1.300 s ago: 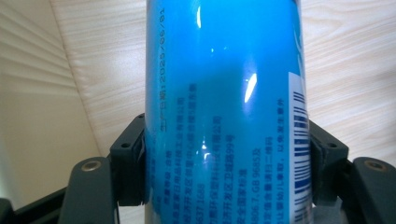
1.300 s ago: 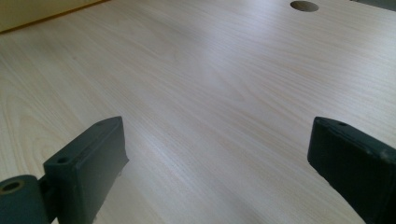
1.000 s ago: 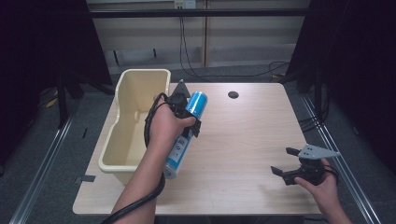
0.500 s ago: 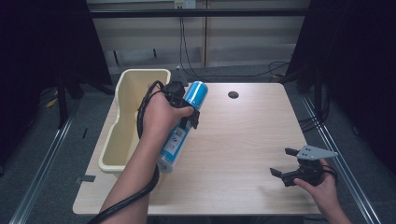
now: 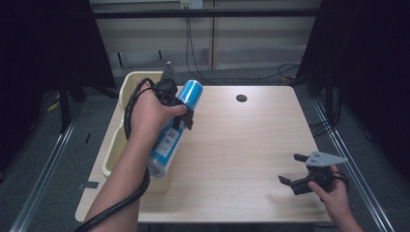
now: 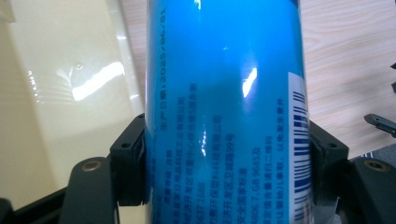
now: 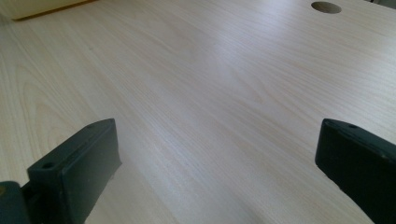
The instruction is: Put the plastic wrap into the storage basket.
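Your left tongs [image 5: 180, 112] are clamped across the middle of the tall blue cylindrical canister with a printed label [image 5: 173, 130], held tilted above the table's left edge, just beside the pale yellow plastic bin [image 5: 126, 82]. Pickup looks done; release into the bin likely remains. Your right tongs [image 5: 299, 171] rest wide open and empty near the light wooden table's [image 5: 251, 145] front right corner.

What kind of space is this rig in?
Probably a lab or data-collection bay, not a home: a bare wooden table with a cable hole, dark curtains on both sides, loose cables along the back wall, floor rails.
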